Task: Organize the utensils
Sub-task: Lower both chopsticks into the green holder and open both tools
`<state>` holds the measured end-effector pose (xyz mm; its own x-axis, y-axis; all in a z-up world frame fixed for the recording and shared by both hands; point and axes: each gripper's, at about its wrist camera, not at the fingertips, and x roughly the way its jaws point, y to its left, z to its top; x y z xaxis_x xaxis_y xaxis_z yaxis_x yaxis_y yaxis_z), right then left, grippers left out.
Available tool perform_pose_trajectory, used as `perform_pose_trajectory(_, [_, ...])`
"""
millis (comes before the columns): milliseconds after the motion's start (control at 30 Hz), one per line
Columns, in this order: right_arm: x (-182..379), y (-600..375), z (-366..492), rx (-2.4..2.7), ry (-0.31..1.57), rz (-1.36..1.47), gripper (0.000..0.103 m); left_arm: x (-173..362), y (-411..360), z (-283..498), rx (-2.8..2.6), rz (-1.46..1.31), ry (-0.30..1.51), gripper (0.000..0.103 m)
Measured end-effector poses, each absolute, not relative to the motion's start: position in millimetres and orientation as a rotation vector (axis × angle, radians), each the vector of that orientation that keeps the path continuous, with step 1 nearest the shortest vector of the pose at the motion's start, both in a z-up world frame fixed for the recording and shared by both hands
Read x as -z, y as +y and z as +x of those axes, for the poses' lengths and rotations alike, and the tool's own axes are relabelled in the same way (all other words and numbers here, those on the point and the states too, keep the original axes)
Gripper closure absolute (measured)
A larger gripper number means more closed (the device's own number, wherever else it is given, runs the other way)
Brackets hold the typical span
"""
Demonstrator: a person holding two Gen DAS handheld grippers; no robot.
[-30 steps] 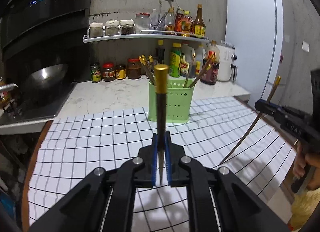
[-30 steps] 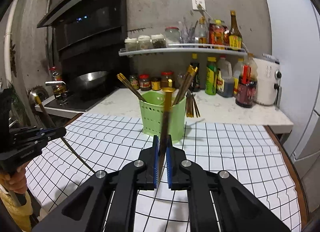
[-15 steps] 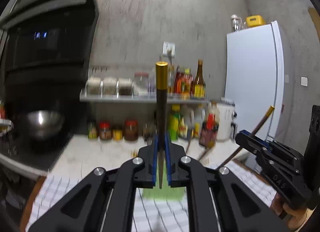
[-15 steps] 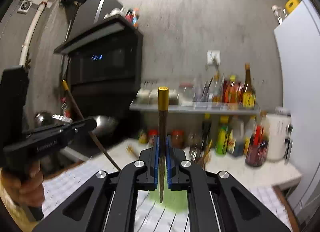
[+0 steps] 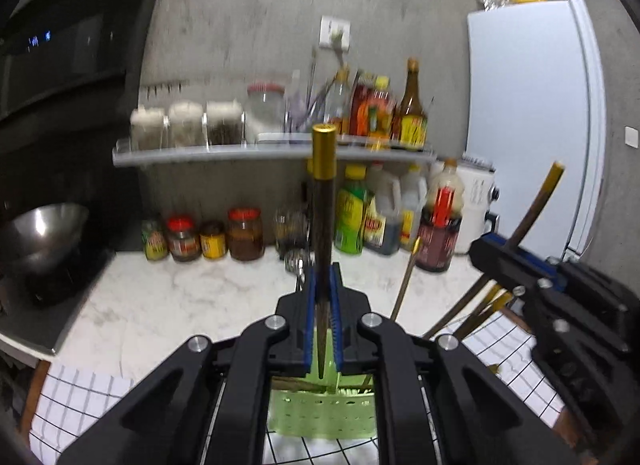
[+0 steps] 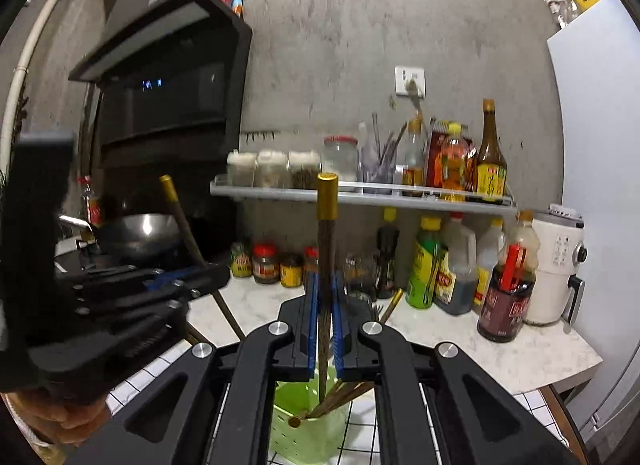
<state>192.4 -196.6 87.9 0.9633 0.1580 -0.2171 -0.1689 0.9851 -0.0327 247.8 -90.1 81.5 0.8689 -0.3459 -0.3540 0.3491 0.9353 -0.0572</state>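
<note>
While a second ago both grippers were hanging back over the checked cloth with the green basket standing well ahead of them, they are now sitting right above it, and the basket (image 5: 324,413) is showing only through the gap under each frame. In between, both views were swinging up toward the wall and are now tipping back down. The left gripper (image 5: 323,321) is pointing slightly downward across the bench (image 5: 172,305), its blue-padded fingers (image 5: 309,317) clamping narrowly on a dark chopstick (image 5: 322,225) that is standing upright, gold cap up, pointed tip hanging just above the basket's mouth. The right gripper (image 6: 324,325) is holding much the same pose, its fingers (image 6: 338,321) pinching a second chopstick (image 6: 326,249), also upright with its gold end topmost and its tip dipping toward the basket (image 6: 304,433). Each tool is showing at the edge of the other's view: the right one (image 5: 520,265) is carrying its stick at a slant in the left view, and the left one (image 6: 168,285) is doing likewise, with a hand (image 6: 60,421) gripping its handle. Several gold-tipped chopsticks (image 6: 340,397) are already leaning inside the basket, which is resting on the checked cloth (image 5: 72,401). A shelf (image 6: 360,195) of jars and bottles is running along the wall behind.
</note>
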Motion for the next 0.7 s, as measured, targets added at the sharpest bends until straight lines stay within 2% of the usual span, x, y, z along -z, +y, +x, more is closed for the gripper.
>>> perform_pose_trajectory(67, [-85,-197,197,-0.165,0.244,-0.05,0.094,-73,-90,257,0.363,0.007,0.408,0.096])
perform_pose_trajectory(100, [-85,-197,200,-0.16,0.262,-0.053,0.086,-73,-89,260,0.355,0.015,0.416,0.096])
perform_pose_trajectory(133, [-85,-197,200,-0.163,0.271,-0.051,0.068,-73,-89,259,0.352,0.018,0.424,0.089])
perform_pose_trajectory(167, [-88,-198,197,-0.163,0.272,-0.045,0.058,-75,-87,259,0.358,0.013,0.433,0.071])
perform_pose_trajectory(200, [-90,-199,195,-0.16,0.267,-0.041,0.05,-78,-85,255,0.362,0.002,0.431,0.062])
perform_pose_trajectory(233, [-94,-200,187,-0.157,0.25,-0.038,0.05,-86,-79,245,0.361,-0.008,0.399,0.057])
perform_pose_trajectory(300, [-102,-201,176,-0.152,0.232,-0.042,0.05,-97,-74,233,0.351,-0.001,0.371,0.056])
perform_pose_trajectory(367, [-111,-204,156,-0.145,0.213,-0.043,0.049,-108,-66,214,0.333,0.0,0.343,0.051])
perform_pose_trajectory(467, [-117,-208,125,-0.13,0.211,-0.046,0.045,-115,-51,181,0.306,0.009,0.321,0.042])
perform_pose_trajectory(567, [-112,-215,89,-0.11,0.25,-0.032,0.036,-104,-37,147,0.255,0.033,0.349,0.037])
perform_pose_trajectory(700, [-86,-221,53,-0.111,0.368,0.001,0.019,-69,-22,103,0.19,0.07,0.454,0.03])
